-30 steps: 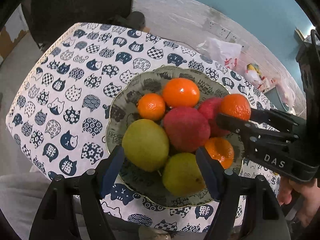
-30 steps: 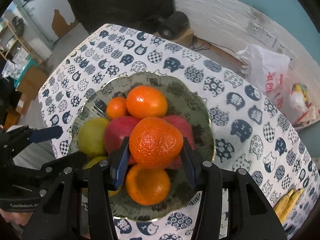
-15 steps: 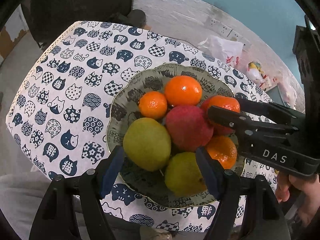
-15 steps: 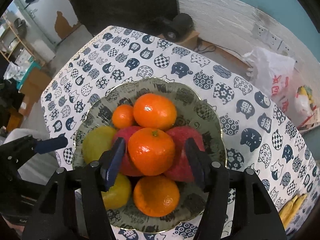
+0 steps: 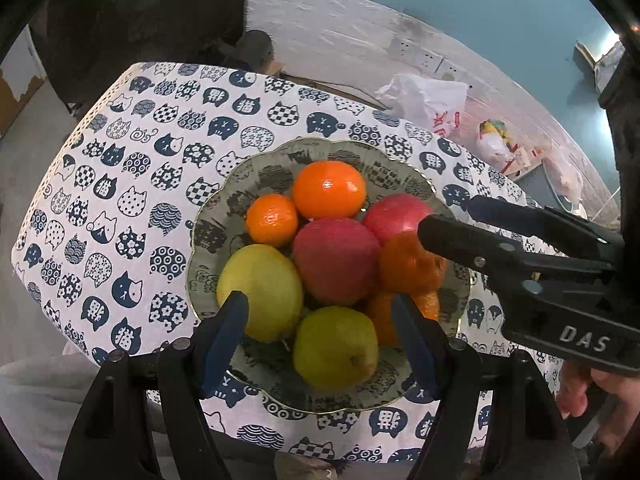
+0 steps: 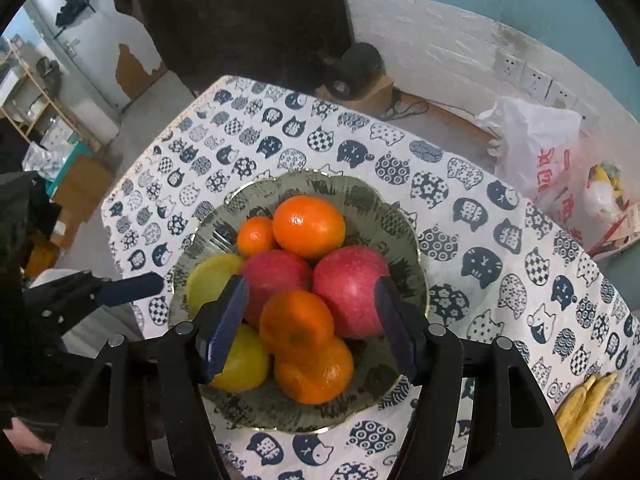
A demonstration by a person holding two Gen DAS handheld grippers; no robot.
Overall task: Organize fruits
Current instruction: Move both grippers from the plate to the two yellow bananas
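A patterned bowl [image 5: 224,216] [image 6: 404,224] on the cat-print tablecloth holds several oranges, two red apples [image 6: 350,288] and two yellow-green pears [image 5: 260,284]. One orange [image 6: 297,318] lies on top of another orange [image 6: 316,372] at the bowl's near side, between my right gripper's [image 6: 312,328] open fingers with gaps on both sides. My left gripper [image 5: 320,332] is open and empty, hovering over the near pears. The right gripper [image 5: 452,220] shows in the left wrist view over the bowl's right side.
A bunch of bananas [image 6: 580,404] lies on the cloth at the far right. A white plastic bag [image 6: 536,148] and other bags sit on the floor beyond the table. A dark speaker [image 6: 356,68] stands by the wall. The table edge runs close below the bowl.
My right gripper has opened and let go of the orange, which now rests in the bowl on another orange. The gripper has pulled back. My left gripper has hardly moved.
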